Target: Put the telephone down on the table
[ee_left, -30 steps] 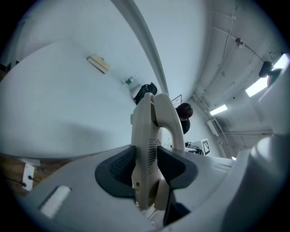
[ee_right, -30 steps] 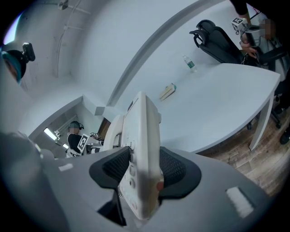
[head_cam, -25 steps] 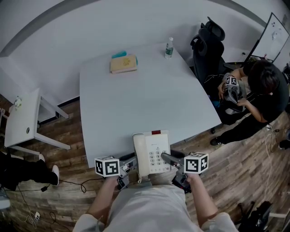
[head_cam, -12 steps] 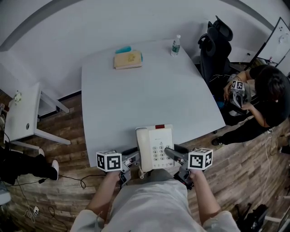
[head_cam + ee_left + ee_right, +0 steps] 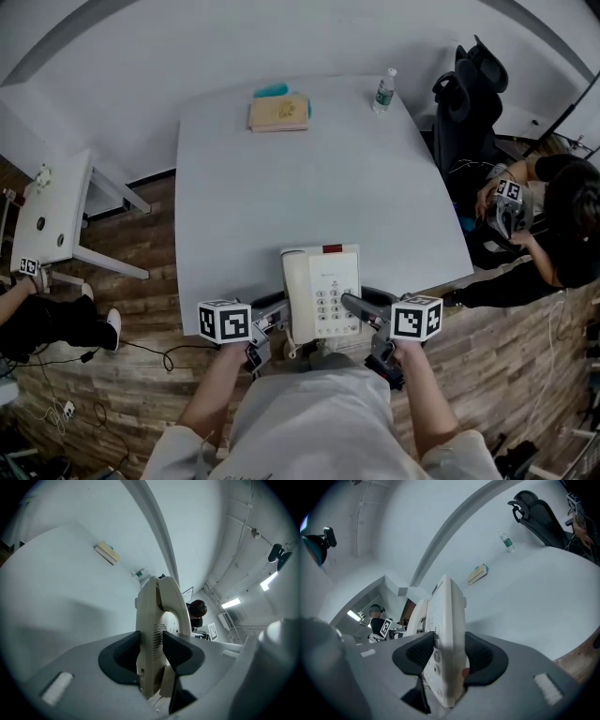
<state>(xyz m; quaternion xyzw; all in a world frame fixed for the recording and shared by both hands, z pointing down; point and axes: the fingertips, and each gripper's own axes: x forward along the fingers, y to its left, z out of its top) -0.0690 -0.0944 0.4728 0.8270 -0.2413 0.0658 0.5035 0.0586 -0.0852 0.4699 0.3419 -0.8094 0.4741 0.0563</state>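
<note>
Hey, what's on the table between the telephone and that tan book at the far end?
Nothing; the head view shows only bare table from the telephone to the tan book.

White walls point(image 5: 187, 37) rise over a wood-plank floor point(image 5: 141, 309) holding a small white side table point(image 5: 52, 211) and a black office chair point(image 5: 464, 103).

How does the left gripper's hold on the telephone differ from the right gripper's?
The left gripper clamps the cream plastic telephone at its handset side, by the vent slots; the right gripper clamps its keypad side, one jaw against the buttons. Both are shut on its near end.
</note>
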